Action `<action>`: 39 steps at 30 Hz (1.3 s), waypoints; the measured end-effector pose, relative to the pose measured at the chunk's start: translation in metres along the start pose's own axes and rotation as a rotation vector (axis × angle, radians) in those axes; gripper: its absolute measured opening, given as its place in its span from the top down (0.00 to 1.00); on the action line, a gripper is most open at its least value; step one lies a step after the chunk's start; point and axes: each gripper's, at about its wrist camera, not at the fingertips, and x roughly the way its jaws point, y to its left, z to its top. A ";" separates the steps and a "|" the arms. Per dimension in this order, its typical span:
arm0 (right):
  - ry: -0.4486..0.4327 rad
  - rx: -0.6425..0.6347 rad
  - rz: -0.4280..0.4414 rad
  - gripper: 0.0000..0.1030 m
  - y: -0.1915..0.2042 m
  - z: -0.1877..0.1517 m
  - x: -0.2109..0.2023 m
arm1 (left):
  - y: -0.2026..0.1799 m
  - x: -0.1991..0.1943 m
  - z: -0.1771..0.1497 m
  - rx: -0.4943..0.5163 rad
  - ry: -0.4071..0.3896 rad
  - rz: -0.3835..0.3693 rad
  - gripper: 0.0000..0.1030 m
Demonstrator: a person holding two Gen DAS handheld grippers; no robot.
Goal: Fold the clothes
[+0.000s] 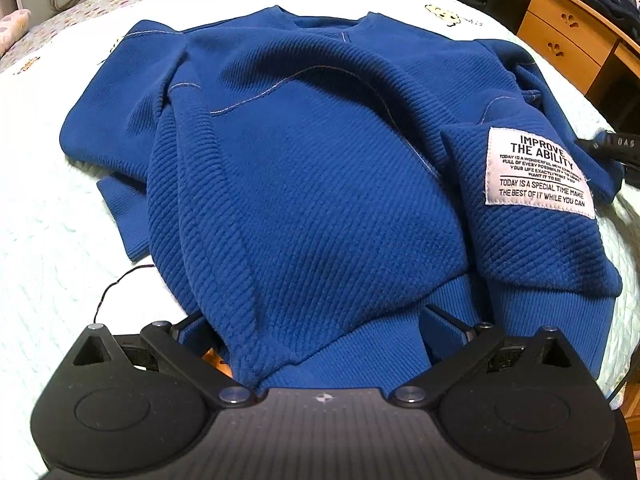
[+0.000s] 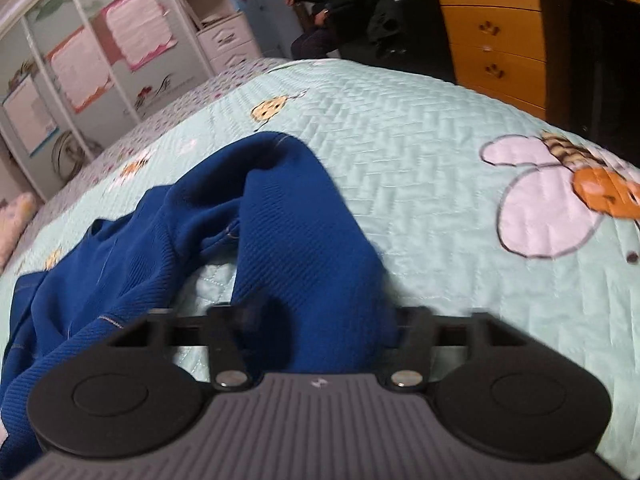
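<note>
Grippers pin a blue sweatshirt point(image 1: 304, 168) on the bedspread point(image 1: 52, 240): left gripper point(image 1: 320, 344) clamps its ribbed hem point(image 1: 360, 356), right gripper point(image 2: 316, 328) nips a sleeve point(image 2: 304, 248), apparently for folding inward.

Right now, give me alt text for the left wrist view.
A blue sweatshirt lies on a pale quilted bed cover, its ribbed hem between the fingers of the left gripper. One sleeve, bearing a white text patch, is folded across the front.
</note>
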 end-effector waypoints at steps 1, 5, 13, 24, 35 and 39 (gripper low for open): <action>-0.002 -0.059 -0.017 0.79 0.004 0.002 -0.001 | 0.000 0.000 0.000 0.000 0.002 0.001 0.00; -0.087 -0.420 -0.142 0.79 0.029 0.009 -0.013 | 0.000 0.000 0.000 0.001 0.002 0.001 0.00; -0.149 -1.082 -0.498 0.61 0.054 -0.003 0.019 | -0.001 0.000 0.000 0.001 0.006 0.005 0.00; -0.136 0.102 -0.171 0.38 -0.061 0.027 -0.044 | 0.000 0.001 -0.001 0.004 0.001 0.000 0.00; -0.155 0.461 0.017 0.38 -0.101 0.025 -0.038 | 0.001 0.000 -0.003 0.005 -0.011 0.001 0.00; -0.088 0.490 0.023 0.38 -0.098 0.025 -0.011 | 0.001 0.000 -0.002 0.005 -0.007 0.002 0.00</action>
